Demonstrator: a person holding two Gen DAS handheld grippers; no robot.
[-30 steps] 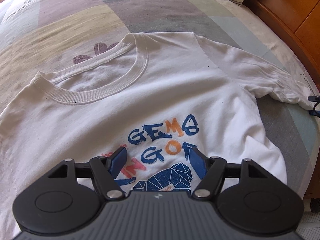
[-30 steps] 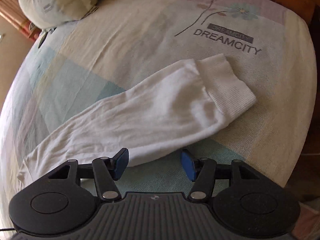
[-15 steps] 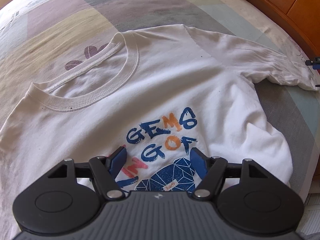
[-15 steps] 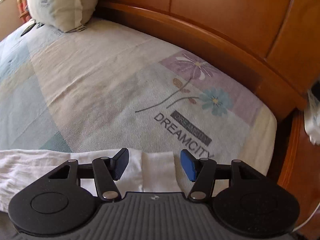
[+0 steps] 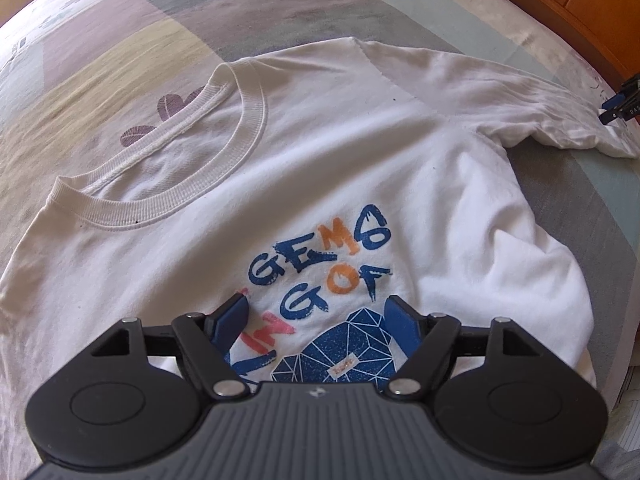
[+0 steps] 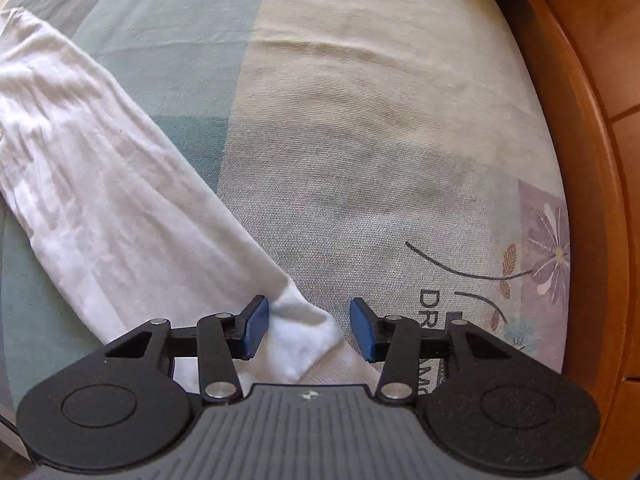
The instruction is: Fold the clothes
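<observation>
A white long-sleeved shirt (image 5: 320, 152) with a blue and orange print lies face up on the bed, its collar to the upper left. My left gripper (image 5: 316, 312) hovers over the chest print, its jaws opening and nothing between them. One sleeve (image 6: 112, 184) runs out flat to its ribbed cuff (image 6: 300, 336). My right gripper (image 6: 308, 312) points down over that cuff and its jaws are closing. The cuff's end lies between them, beside the left pad and clear of the right pad. In the left wrist view the right gripper (image 5: 618, 106) shows at the sleeve's far end.
A patchwork bedspread (image 5: 120, 60) in pastel blocks covers the bed. A wooden bed frame (image 6: 592, 160) runs along the right, close to the cuff. A flower print with dark lettering (image 6: 548, 248) marks the bedspread near that edge.
The right gripper has rolled and moved across the bed, so the cuff now lies between its narrower jaws. The left jaws stand slightly wider and that view has rolled a little.
</observation>
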